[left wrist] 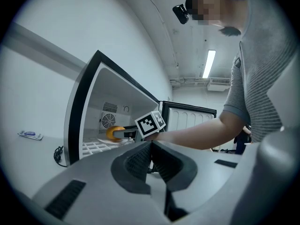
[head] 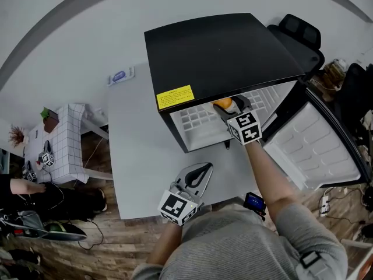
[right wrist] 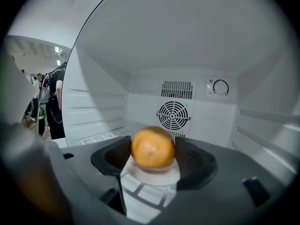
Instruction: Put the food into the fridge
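A small black fridge (head: 215, 51) stands on the white table (head: 134, 156) with its door (head: 317, 147) swung open to the right. My right gripper (head: 231, 105) reaches inside, shut on an orange (right wrist: 152, 148) held between both pads just over a white plate (right wrist: 154, 175) on the wire shelf (head: 195, 124). The fan and dial sit on the back wall behind it. In the left gripper view the orange (left wrist: 114, 132) shows inside the fridge (left wrist: 84, 107). My left gripper (head: 201, 171) rests low over the table in front of the fridge, shut and holding nothing (left wrist: 151, 146).
A blue-and-white packet (head: 119, 76) lies on the table left of the fridge. A dark phone-like device (head: 254, 202) sits at the table's near edge. A black chair (head: 300, 34) stands behind the fridge. A checked side table (head: 61, 142) is at far left.
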`<state>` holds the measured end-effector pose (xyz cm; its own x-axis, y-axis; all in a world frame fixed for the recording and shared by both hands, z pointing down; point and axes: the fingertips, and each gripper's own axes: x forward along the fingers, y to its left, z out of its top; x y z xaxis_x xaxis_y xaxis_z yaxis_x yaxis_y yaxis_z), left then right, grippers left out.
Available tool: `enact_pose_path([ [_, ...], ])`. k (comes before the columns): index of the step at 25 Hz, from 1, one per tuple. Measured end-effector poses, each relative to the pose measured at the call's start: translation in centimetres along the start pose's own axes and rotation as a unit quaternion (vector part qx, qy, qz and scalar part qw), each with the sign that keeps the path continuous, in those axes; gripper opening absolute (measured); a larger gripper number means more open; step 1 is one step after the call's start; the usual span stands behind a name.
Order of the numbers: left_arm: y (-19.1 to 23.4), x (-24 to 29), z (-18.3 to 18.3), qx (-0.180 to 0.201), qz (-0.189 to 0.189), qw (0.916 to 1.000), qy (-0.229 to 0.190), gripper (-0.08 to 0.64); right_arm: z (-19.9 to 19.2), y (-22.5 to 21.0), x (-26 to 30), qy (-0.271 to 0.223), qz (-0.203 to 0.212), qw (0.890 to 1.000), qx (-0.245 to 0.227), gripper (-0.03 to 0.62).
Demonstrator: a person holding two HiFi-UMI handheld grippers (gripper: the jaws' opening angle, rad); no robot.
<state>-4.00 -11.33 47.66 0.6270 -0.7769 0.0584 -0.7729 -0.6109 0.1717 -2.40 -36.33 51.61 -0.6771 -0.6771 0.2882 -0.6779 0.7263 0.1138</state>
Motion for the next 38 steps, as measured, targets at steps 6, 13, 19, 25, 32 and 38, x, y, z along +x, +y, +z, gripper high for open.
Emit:
enact_pose_path([
  [6, 0.4, 0.0, -0.3, -0.003, 0.004, 1.0, 0.004, 0.011, -0.4, -0.1, 0.9, 0.004, -0.003, 1.0, -0.004, 0.304],
  [13, 0.6, 0.1, -0.2, -0.003, 0.004, 1.0, 0.005, 0.011, -1.0, 0.2, 1.6, 0.02, -0.004, 0.999, -0.032, 0.304],
  [19, 0.7, 0.2, -0.2, -0.003, 0.003, 1.0, 0.003, 0.011, -1.0, -0.2, 1.7, 0.027, -0.011, 0.999, -0.021, 0.304],
  [25, 0.8, 0.2, -0.1, -0.002, 0.002, 1.0, 0.003, 0.011, -0.7, -0.1, 1.0, 0.022, 0.0, 1.0, -0.009, 0.305],
  [32, 0.4, 0.4, 0.2, 0.001, -0.003, 1.0, -0.001, 0.011, 0.4, 0.0, -0.2, 0.006, 0.004, 1.0, 0.008, 0.304],
  [38, 0.0, 0.3, 0.3, 0.004, -0.006, 1.0, -0.002, 0.011, 1.2, 0.3, -2.0, -0.017, 0.0, 1.0, 0.016, 0.304],
])
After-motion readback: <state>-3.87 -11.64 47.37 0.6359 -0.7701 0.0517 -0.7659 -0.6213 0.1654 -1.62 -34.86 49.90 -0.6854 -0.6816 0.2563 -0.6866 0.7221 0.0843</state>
